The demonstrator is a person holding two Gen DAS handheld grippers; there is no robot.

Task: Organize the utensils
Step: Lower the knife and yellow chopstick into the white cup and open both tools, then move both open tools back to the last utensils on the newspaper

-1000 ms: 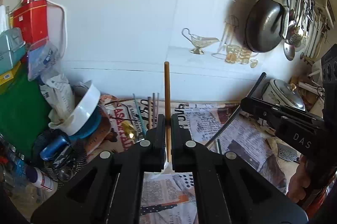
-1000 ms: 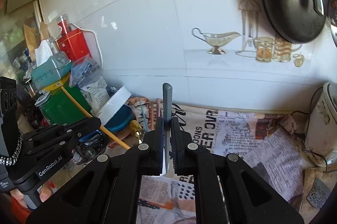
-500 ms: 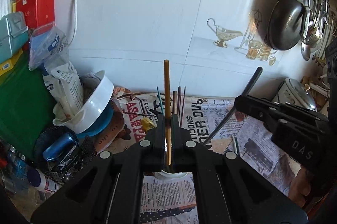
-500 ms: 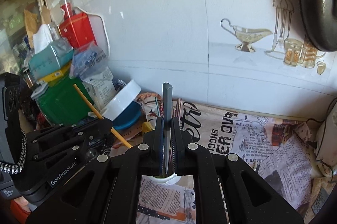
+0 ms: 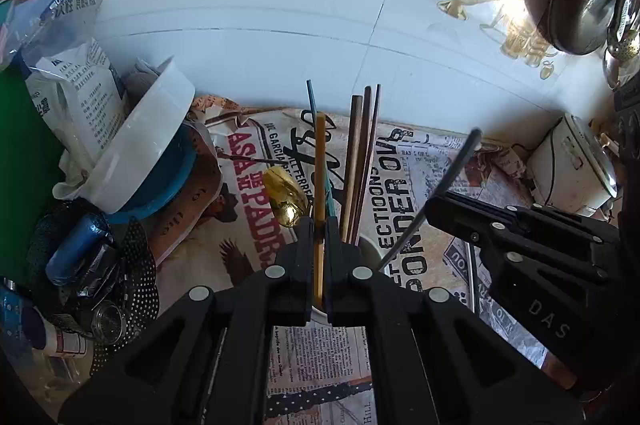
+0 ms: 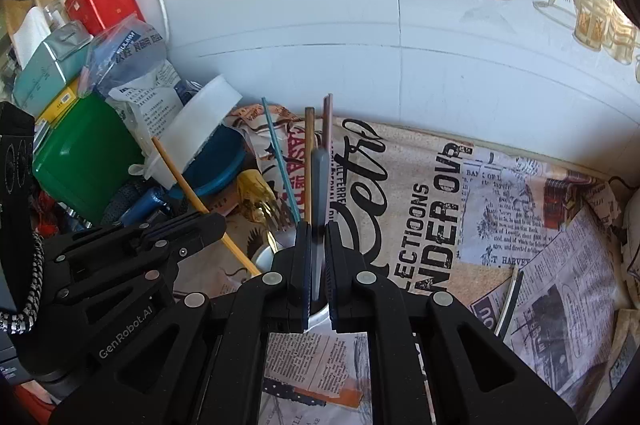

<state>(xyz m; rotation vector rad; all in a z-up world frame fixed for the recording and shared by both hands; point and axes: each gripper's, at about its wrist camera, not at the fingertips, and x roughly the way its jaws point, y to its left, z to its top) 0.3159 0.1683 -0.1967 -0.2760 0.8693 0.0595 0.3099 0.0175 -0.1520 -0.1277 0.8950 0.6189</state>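
The white cup [image 5: 370, 249] that serves as the utensil holder sits directly below and just ahead of both tongs, mostly hidden behind their jaws, on a newspaper-print cloth [image 6: 500, 209]. It already holds several pieces: brown chopsticks [image 5: 354, 165], a thin blue stick [image 6: 280, 161], a gold spoon [image 5: 285, 197] and a gold fork [image 6: 276, 219], all standing out past the tips of the tongs.

The left gripper [image 5: 320, 237] is clamped on a yellow chopstick [image 5: 320, 161], which runs upright between its jaws with its lower end down at the cup's mouth. The right gripper [image 6: 319, 245] is clamped on a flat grey handle [image 6: 320, 181] (what kind of utensil it is cannot be told, since the working end is hidden below the jaws); it too points down at the cup's rim. Each tool appears in the other's view, close beside the cup.

Judged from this, the sorting is well along: most pieces are in the holder, and two more are at the point of being dropped in but not yet released. At least one dark flat piece [image 6: 510, 299] lies on the cloth to the right of the right tongs, so something probably remains to be collected. Clutter at the far left, a white bowl [image 5: 140, 141] and a green box [image 6: 84, 149], seems outside the job.
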